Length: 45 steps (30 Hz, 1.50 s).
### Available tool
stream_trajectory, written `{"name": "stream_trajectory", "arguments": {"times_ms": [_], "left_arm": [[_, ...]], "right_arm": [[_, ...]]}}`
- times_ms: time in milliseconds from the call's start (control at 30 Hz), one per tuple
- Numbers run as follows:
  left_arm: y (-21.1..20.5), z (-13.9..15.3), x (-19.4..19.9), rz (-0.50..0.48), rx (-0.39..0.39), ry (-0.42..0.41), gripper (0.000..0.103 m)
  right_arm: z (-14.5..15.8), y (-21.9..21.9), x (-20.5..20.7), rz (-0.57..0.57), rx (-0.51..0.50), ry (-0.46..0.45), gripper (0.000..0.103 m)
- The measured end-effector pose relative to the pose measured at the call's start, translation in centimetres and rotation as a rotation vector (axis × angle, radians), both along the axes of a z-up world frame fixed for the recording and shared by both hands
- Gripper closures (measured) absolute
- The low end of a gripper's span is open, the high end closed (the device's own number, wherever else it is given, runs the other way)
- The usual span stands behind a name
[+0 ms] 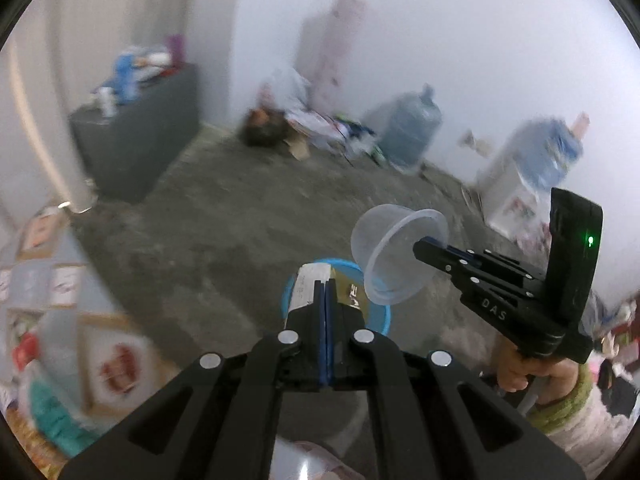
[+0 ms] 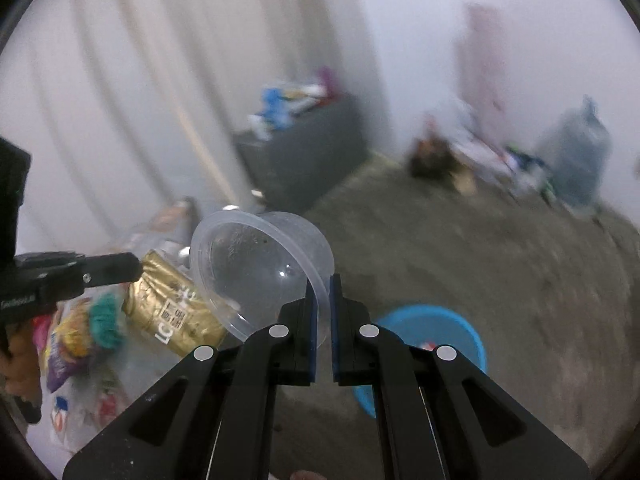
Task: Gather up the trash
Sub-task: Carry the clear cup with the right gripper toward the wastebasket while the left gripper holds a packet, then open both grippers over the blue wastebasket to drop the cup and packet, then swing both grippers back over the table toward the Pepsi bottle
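Note:
My left gripper (image 1: pixel 325 282) is shut on a gold and white packet (image 1: pixel 310 284) and holds it above a blue basin (image 1: pixel 378 320) on the concrete floor. My right gripper (image 2: pixel 323 280) is shut on the rim of a clear plastic cup (image 2: pixel 260 264), which tilts to the left. The left wrist view shows that cup (image 1: pixel 396 256) beside the packet, with the right gripper (image 1: pixel 423 246) reaching in from the right. In the right wrist view the left gripper (image 2: pixel 134 267) comes in from the left with the gold packet (image 2: pixel 172 312), and the blue basin (image 2: pixel 440 330) lies below my fingers.
A grey cabinet (image 1: pixel 136 140) with clutter on top stands by the curtain. Bags, cardboard and large water jugs (image 1: pixel 412 128) line the far wall. A clear bag of colourful wrappers (image 2: pixel 80 340) lies at the left. A hand (image 1: pixel 520 368) grips the right tool. Both views are motion-blurred.

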<state>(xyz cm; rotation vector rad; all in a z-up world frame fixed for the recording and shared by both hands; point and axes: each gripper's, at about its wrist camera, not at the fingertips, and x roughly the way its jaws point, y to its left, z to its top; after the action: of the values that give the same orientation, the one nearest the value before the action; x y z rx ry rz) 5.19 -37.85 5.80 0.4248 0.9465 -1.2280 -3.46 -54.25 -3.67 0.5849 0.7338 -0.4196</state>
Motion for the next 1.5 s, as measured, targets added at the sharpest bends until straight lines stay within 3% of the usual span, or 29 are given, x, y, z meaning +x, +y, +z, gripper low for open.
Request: {"name": "stream_trajectory", "arguments": {"times_ms": [200,267,400,600,767,967,1200,1500], "left_arm": [[-7.9,-7.9,-2.3,-0.065,0.126,0.114,0.102],[-9.4,-10.0,-2.0,-0.059,0.135,0.155,0.101],[-11.2,-13.0,-0.3,0.014,0.173,0.200,0.069],[-10.7,-13.7,1.3,0.069,0.209,0.170,0.053],[-8.7,-12.2,2.9,0.112,0.190,0.105,0.045],[-3.2,-8.2,3.2,0.152,0.125,0.017,0.038],[6.1,-3.2,3.0,0.256,0.023,-0.067,0.025],[20.7,1.1,4.0,0.478,-0.062,-0.178,0.020]], "right_arm": [[-8.5,-4.5,-1.4,-0.150,0.148,0.124,0.099],[-11.0,-5.8,-1.5,-0.201,0.217,0.146,0.095],[-14.7,-6.9,-1.2,-0.247,0.285,0.197,0.069],[-15.5,-6.2,-1.7,-0.263,0.299,0.210,0.060],[-14.0,-5.5,-2.8,-0.261,0.266,0.191,0.058],[-9.8,-3.6,-3.5,-0.225,0.162,0.148,0.045],[-4.2,1.1,-2.4,-0.068,0.100,0.067,0.040],[0.6,8.5,1.2,0.168,0.086,-0.044,0.039]]}}
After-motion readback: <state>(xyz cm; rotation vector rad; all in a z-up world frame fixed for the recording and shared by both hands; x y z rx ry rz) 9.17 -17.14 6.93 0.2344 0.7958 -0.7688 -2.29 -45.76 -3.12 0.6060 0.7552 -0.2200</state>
